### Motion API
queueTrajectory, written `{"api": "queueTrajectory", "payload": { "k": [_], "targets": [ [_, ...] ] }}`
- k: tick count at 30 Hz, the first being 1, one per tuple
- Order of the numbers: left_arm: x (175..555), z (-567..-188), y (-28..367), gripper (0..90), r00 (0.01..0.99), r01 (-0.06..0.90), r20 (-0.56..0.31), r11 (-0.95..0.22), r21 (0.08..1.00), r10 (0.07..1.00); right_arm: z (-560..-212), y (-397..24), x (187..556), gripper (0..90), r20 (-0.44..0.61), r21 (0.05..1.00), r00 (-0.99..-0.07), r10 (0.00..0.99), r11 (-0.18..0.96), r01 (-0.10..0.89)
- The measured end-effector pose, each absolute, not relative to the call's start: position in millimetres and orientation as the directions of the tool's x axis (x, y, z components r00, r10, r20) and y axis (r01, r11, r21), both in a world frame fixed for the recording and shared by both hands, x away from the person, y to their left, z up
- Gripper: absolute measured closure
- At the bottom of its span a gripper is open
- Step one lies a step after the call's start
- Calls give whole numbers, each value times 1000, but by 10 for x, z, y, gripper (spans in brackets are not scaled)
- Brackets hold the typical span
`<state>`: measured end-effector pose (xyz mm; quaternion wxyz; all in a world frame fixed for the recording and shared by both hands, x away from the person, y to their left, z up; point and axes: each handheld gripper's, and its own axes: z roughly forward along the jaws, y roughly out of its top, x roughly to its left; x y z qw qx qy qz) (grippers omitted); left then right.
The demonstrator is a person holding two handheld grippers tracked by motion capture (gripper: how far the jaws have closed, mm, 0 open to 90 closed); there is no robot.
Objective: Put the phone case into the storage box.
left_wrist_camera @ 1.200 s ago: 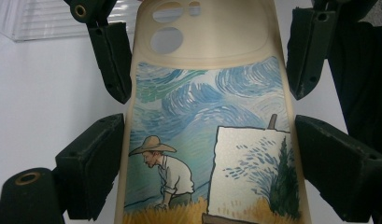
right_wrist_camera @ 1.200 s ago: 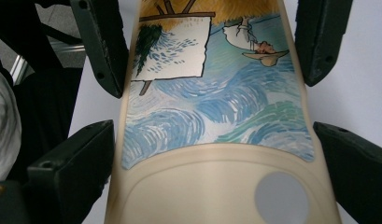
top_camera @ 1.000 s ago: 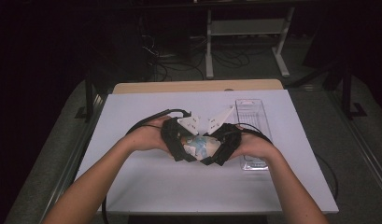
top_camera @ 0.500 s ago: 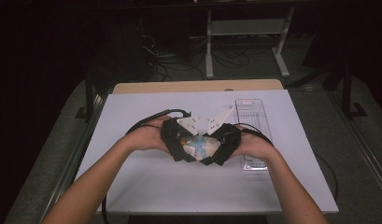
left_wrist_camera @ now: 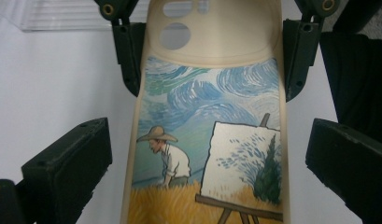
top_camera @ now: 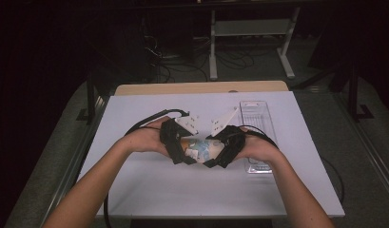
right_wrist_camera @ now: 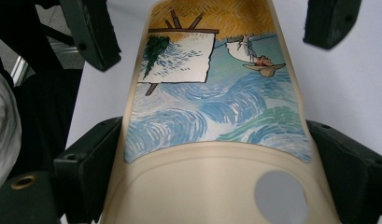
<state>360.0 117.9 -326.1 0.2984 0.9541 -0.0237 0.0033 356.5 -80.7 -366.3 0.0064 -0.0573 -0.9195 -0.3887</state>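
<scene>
Phone case (top_camera: 200, 150) held above counter (top_camera: 149, 190) centre, long axis 9-to-3 between hands; right fingers (right_wrist_camera: 340, 163) clamp camera end, left fingers (left_wrist_camera: 62, 168) just opened, clear of sides

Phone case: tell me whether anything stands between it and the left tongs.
Nothing visible does. The left tongs have just been opening and straddle the phone case, with bare gaps beside both edges. The right tongs grip its camera-hole end.

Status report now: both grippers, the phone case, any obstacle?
Left gripper jaws just opened, clear of phone case. Right gripper shut on phone case. Clear tray beside right hand, not blocking.
</scene>
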Motion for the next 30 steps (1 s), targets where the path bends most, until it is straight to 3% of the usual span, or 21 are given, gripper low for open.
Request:
{"api": "queueTrajectory", "payload": {
  "k": [16,30],
  "targets": [
    [3519,-3213,1676,3,984,106,34,-739,665,172,-3656,-882,3605,102,61,713,-984,169,683,162],
    [3404,-3512,1988,3,917,279,16,-671,687,398,-3687,-933,3644,103,90,714,-969,230,664,224]
  ]
}}
